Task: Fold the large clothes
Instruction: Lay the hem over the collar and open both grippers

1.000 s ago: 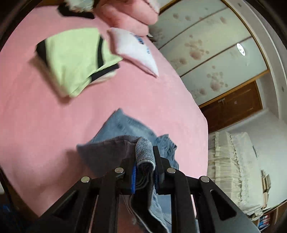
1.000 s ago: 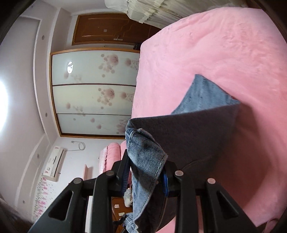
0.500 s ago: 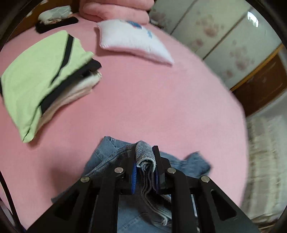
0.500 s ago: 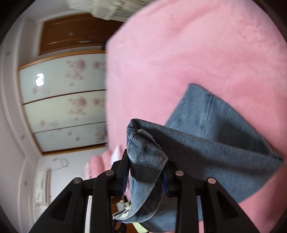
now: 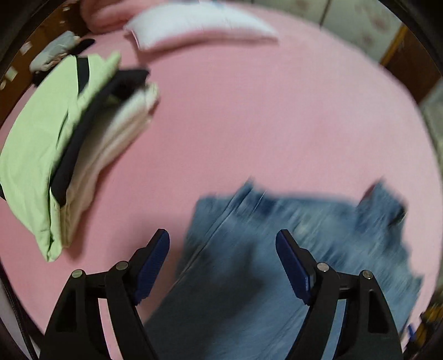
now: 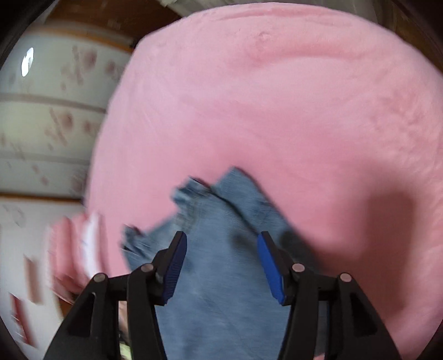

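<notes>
The jeans [image 5: 290, 249] lie on the pink bedspread [image 5: 249, 116], directly ahead of and beneath both grippers, a rumpled heap of blue denim whose far edge is bunched and uneven; motion blur hides the seams and I cannot tell which end is the waistband. The left gripper [image 5: 223, 261] has its jaws spread wide with nothing between the blue pads [image 5: 153, 263], the denim lying under its right finger and running back under the tool. The right gripper [image 6: 221, 261] is likewise spread and empty, with the jeans [image 6: 221, 263] filling the gap between its fingers and a pointed corner of cloth poking out ahead of it. The step in hand looks like re-gripping for a fold, and doing it well probably means flattening the bunched far edge first, then having each gripper pinch one corner of the same edge, all layers together, so the fold lands square. Denim is heavy and stiff, so a shallow bite may slip. To the left of the left gripper, apart from the jeans, sits a folded stack [image 5: 69, 144] topped by a light green garment; a white pillow [image 5: 199, 25] lies far ahead, so the fold should stay clear of the stack.
</notes>
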Demonstrator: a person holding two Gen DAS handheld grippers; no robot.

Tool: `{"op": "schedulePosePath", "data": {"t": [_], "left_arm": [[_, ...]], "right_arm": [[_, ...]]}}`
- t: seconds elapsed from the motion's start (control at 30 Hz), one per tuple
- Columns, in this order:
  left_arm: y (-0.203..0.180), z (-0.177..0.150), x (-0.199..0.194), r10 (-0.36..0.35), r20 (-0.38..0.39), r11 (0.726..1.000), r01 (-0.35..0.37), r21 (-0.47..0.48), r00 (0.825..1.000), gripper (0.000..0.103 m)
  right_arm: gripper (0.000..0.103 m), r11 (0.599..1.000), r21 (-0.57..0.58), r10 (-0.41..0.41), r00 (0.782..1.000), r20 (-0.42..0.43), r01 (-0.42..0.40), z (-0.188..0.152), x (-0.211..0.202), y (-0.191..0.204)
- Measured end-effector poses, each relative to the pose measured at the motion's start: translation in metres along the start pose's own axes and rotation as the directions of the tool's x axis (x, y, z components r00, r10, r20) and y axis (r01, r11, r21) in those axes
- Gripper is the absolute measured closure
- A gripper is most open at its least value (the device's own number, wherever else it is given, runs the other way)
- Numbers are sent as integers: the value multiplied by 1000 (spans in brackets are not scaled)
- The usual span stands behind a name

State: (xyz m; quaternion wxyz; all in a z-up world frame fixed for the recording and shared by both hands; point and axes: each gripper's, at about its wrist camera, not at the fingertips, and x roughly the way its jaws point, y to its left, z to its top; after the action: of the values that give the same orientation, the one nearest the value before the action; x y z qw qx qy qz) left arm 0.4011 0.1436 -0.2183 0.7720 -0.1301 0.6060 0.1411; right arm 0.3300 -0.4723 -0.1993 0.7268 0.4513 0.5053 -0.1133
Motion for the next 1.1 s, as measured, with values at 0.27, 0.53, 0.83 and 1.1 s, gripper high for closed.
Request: {"op": "schedulePosePath", "data": {"t": [0.27, 0.53, 0.83, 1.1], "left_arm": [[17, -31, 39, 75, -138, 992, -60, 108, 988, 25], [28, -47, 49, 48, -141, 998, -43, 39, 989, 25], [25, -77, 33, 32, -141, 997, -22, 74, 989, 25], [-7, -106, 25, 24, -126, 992, -8, 126, 992, 25]], "right_arm": [[47, 887, -396, -272, 962, -30, 238, -31, 29, 6], [54, 871, -392, -323, 946, -8, 294, -38, 37, 9], [55, 711, -592, -367, 918, 148, 379, -62, 36, 38], [83, 546, -746, -359, 911, 202, 381, -66, 59, 70]]}}
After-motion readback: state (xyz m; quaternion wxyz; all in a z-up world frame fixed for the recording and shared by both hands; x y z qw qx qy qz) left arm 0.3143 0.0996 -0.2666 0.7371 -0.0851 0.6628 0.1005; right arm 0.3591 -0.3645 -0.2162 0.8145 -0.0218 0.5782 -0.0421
